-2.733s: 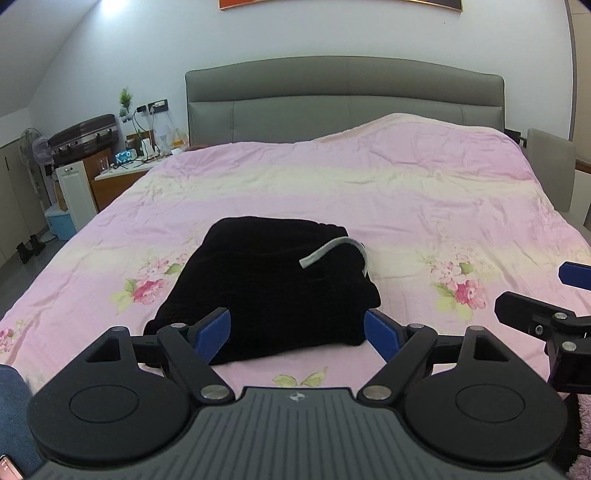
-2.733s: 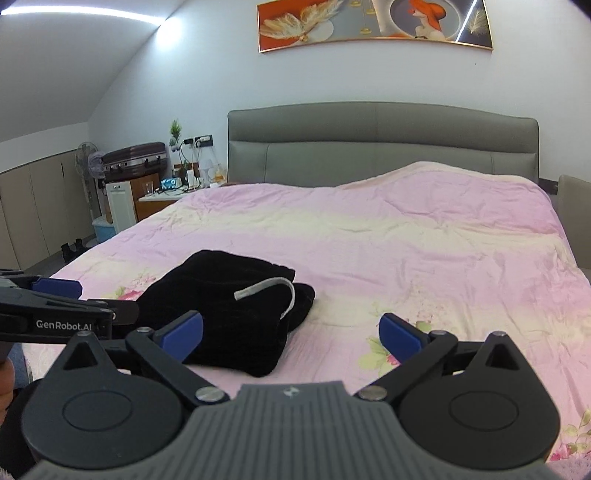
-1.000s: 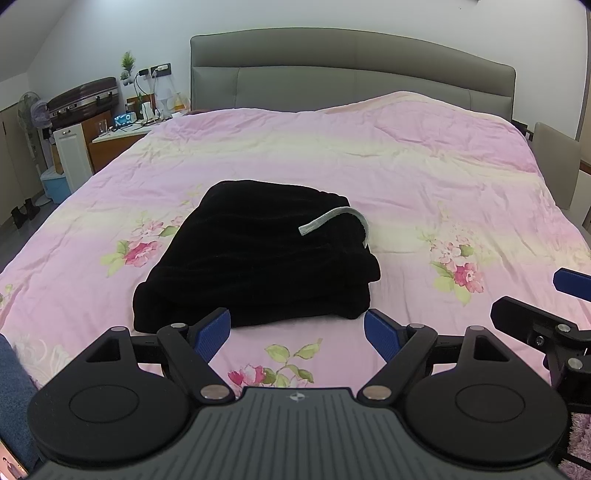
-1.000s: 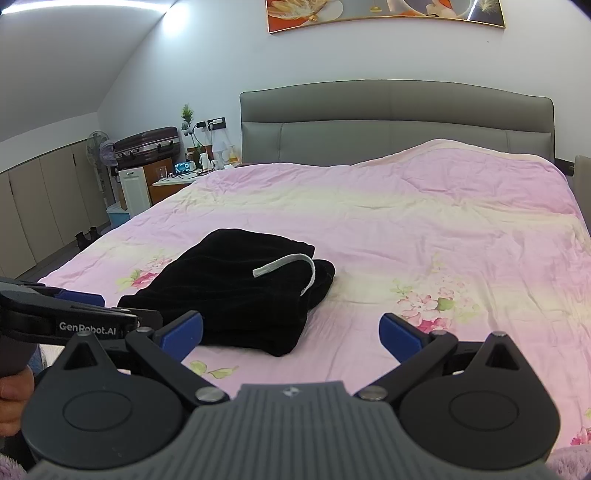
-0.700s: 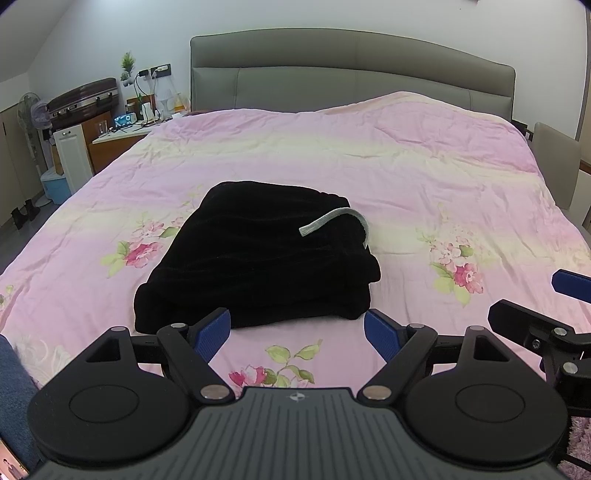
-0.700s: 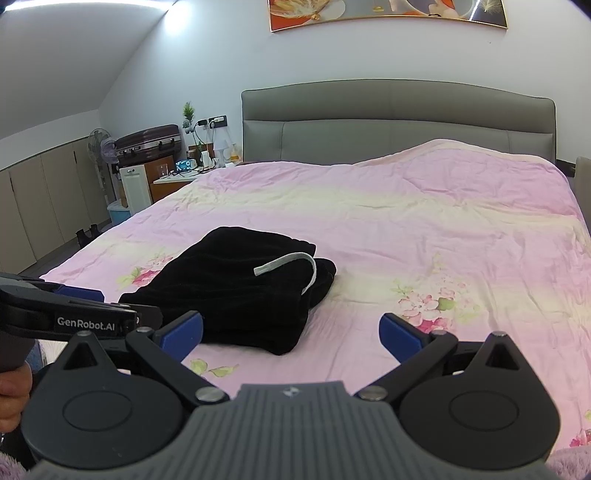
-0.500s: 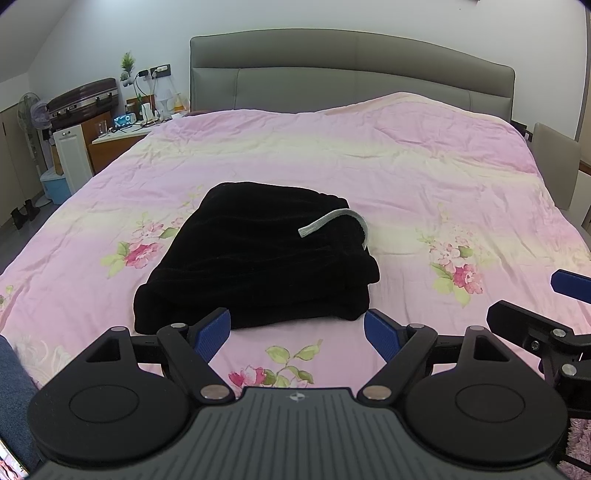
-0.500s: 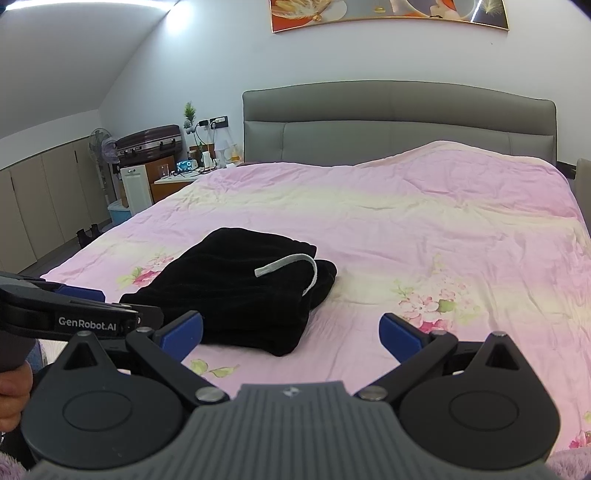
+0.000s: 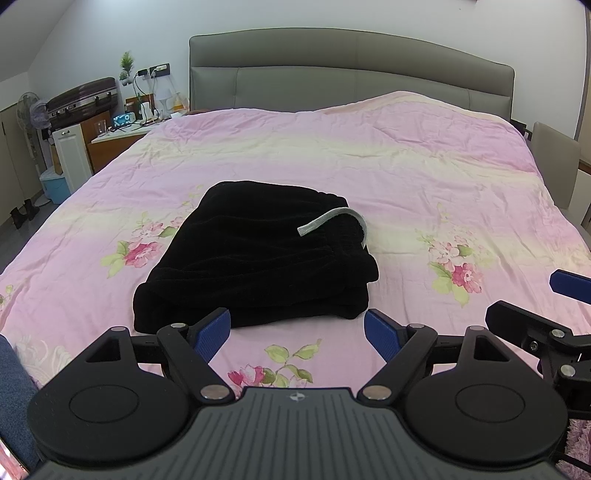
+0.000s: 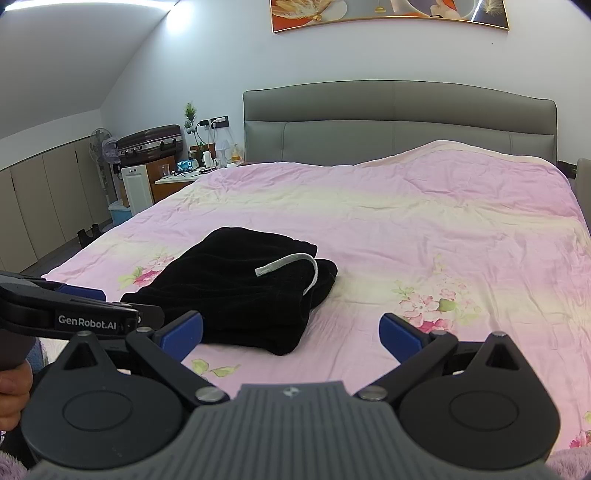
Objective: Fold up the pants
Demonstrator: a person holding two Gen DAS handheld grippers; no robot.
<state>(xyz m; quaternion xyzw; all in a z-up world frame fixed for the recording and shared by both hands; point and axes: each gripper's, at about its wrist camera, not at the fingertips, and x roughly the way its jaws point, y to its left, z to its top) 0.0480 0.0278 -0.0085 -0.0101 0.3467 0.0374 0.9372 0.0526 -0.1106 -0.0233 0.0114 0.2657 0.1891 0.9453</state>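
The black pants are seen folded into a compact stack on the pink floral bedspread, near the foot of the bed and left of its middle, with a grey drawstring curled across the top at the right end. In the left wrist view the left gripper is held just short of the stack's near edge, its jaws spread wide and empty; the stack's layered right side is shown there. In the right wrist view the right gripper is likewise spread wide and empty, with the pants lying ahead and to the left. A framed picture above the grey headboard is shown only in the right wrist view, cut off at the top. The left gripper is seen from the side at that view's left edge, with part of a hand below it. In the left wrist view only 1 blue pad and part of the right gripper's linkage are seen at the right edge. The objects on the nightstand are too small to identify. Open bedspread lies to the right of the pants and beyond them toward the headboard.
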